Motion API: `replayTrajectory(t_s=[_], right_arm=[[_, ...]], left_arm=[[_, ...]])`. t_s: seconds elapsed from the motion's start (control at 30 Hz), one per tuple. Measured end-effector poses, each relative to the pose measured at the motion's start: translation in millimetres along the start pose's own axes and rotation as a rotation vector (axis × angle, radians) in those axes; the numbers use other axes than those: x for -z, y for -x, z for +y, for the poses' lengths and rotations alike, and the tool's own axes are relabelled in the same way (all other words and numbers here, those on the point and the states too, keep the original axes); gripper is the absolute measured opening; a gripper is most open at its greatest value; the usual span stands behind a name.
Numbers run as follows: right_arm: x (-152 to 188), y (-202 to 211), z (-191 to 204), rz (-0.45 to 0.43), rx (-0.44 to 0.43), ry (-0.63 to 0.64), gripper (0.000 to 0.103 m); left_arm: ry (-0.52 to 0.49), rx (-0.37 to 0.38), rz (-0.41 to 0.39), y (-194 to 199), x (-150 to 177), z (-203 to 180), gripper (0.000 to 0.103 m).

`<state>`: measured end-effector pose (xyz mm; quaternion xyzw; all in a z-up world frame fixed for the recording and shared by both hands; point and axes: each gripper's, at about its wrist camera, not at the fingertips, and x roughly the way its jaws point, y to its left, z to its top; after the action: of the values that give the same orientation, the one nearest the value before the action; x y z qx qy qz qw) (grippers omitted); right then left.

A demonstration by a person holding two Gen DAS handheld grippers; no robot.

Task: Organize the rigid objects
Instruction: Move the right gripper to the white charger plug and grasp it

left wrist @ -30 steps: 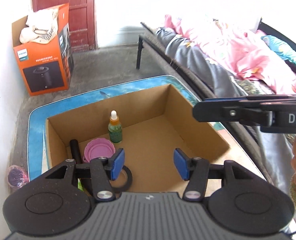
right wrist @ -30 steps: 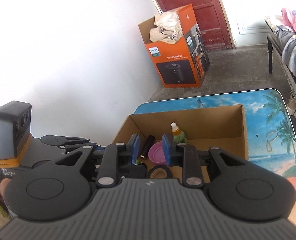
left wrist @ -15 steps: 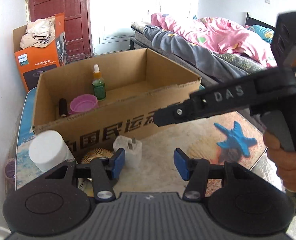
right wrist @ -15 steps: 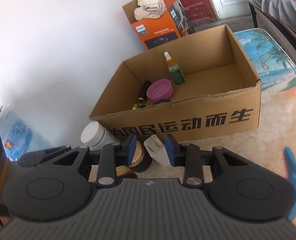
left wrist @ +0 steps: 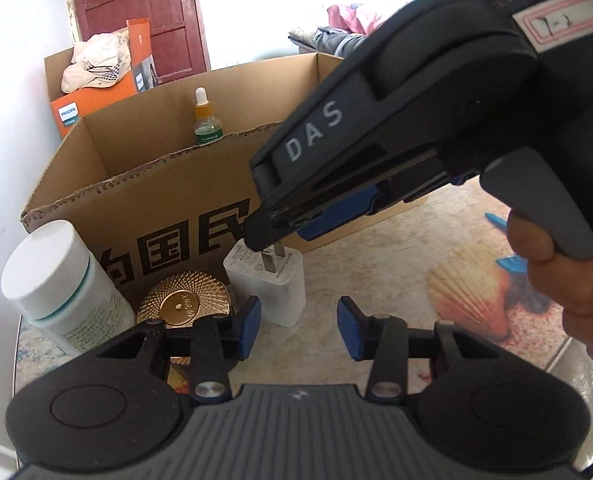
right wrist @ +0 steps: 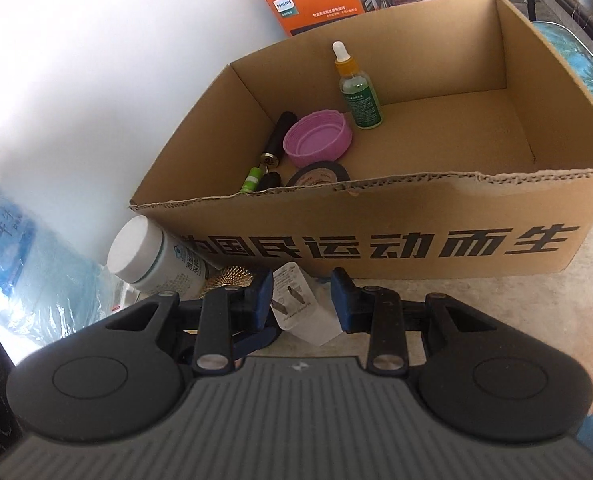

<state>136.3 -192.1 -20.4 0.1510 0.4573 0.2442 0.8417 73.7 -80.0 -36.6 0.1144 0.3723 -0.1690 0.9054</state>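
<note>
A white plug adapter (left wrist: 270, 286) stands on the table in front of the cardboard box (left wrist: 168, 216), prongs up. My right gripper (right wrist: 302, 298) is open, its blue pads on either side of the adapter (right wrist: 304, 316); in the left wrist view its tips (left wrist: 262, 236) hang over the prongs. My left gripper (left wrist: 298, 330) is open and empty, just short of the adapter. A white jar (left wrist: 60, 288) and a gold round lid (left wrist: 184, 300) sit to the left. In the box (right wrist: 436, 204) are a dropper bottle (right wrist: 358, 90), a pink lid (right wrist: 318, 138), a tape roll (right wrist: 318, 174) and a black tube (right wrist: 276, 140).
An orange Philips carton (right wrist: 316, 0) with a cap on it stands behind the box by a red door (left wrist: 136, 16). A white wall is on the left, with a blue plastic pack (right wrist: 28, 256) below it. A bed (left wrist: 336, 32) lies at the right.
Both grippers have pulled back from over the box and dropped to the table in front of it. The right gripper has come down around the white adapter.
</note>
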Motion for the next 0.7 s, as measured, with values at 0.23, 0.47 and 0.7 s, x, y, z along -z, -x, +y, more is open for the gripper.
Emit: replayTrajectory(t_s=[0.23, 0.47, 0.7], right_arm=[[-7, -21, -5, 0.063, -0.035, 0.003, 0.032], [-5, -22, -14, 0.091, -0.045, -0.07, 0.035], [9, -9, -18, 0.095, 0.004, -0.119, 0.035]], left_arm=[[0.008, -0.011, 0.0, -11, -5, 3, 0.043], [0.023, 0.043, 0.01, -13, -3, 8, 0.043], [-0.015, 0.121, 0.007, -2, 3, 3, 0.043]])
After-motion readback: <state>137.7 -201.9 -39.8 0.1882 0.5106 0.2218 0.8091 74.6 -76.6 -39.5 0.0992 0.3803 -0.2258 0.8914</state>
